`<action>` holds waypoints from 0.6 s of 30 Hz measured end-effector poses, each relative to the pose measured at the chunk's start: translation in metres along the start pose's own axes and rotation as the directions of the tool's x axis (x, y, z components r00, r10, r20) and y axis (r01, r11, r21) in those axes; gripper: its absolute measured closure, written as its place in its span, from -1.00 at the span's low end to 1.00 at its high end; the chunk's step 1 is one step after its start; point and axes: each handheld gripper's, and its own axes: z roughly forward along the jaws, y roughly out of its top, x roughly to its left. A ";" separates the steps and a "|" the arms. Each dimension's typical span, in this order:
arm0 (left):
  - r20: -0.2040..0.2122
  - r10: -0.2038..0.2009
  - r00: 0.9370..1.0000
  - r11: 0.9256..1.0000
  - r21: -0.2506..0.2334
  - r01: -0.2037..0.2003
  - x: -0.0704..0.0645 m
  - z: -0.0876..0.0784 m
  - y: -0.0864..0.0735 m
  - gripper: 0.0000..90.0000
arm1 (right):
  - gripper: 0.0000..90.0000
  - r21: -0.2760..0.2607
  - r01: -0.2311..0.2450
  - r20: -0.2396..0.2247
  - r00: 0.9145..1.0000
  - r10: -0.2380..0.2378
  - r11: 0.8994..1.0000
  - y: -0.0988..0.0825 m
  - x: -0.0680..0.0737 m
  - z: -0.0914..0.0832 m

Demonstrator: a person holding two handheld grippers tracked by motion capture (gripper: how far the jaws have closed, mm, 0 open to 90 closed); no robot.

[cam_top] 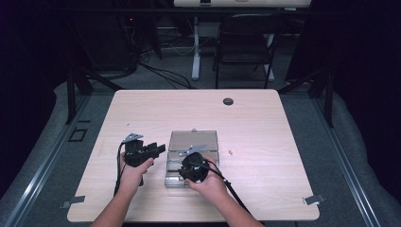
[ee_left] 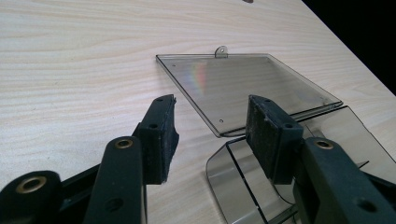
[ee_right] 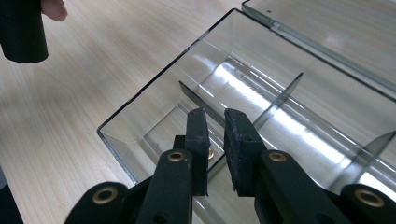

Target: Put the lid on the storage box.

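A clear plastic box (cam_top: 193, 163) with its lid (cam_top: 194, 140) folded flat behind it lies on the table (cam_top: 265, 142), a little nearer the front edge than the middle. From the high view the box reads as little more than a grey rectangle, half covered by the right gripper (cam_top: 190, 166); the thin walls that split it into compartments come out in the right gripper view.

That view looks down into the box (ee_right: 261, 93). The right gripper (ee_right: 214, 140) hangs over a corner compartment near the box's front wall, its jaws a narrow gap apart with nothing pinched between the pads. A small brass-coloured piece (ee_right: 211, 153) lies on the compartment floor just below and between the jaws; whether the pads touch it I cannot tell.

The left gripper (cam_top: 150, 150) is held beside the box's left side, above the table. In the left gripper view its jaws stand wide and empty (ee_left: 210, 135), with bare wood under one pad (ee_left: 161, 137) and the rounded corner of the box (ee_left: 233, 182) under the other. The same view shows the lid (ee_left: 247, 88) with a small latch tab (ee_left: 221, 51) on its far edge.

A small pale bit (cam_top: 230, 152) lies on the table right of the box, and a dark round hole (cam_top: 228, 101) sits near the table's back edge.
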 end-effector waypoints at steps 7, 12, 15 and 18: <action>-0.005 -0.001 1.000 1.000 0.001 0.001 0.001 0.000 0.000 0.16 | 0.67 -0.009 0.019 0.022 1.000 -0.019 1.000 0.000 -0.012 -0.016; -0.006 -0.002 1.000 1.000 0.004 0.002 0.000 0.000 0.000 0.16 | 0.57 -0.032 -0.008 0.032 0.999 0.009 0.999 -0.002 -0.026 -0.029; -0.006 0.003 1.000 1.000 0.015 -0.003 0.001 0.000 0.000 0.15 | 0.50 -0.042 -0.039 0.037 0.999 0.040 0.998 -0.003 -0.036 -0.035; -0.010 0.001 1.000 1.000 0.013 -0.001 0.000 0.002 -0.001 0.15 | 0.46 -0.066 -0.072 0.046 0.996 0.075 0.995 -0.004 -0.046 -0.040</action>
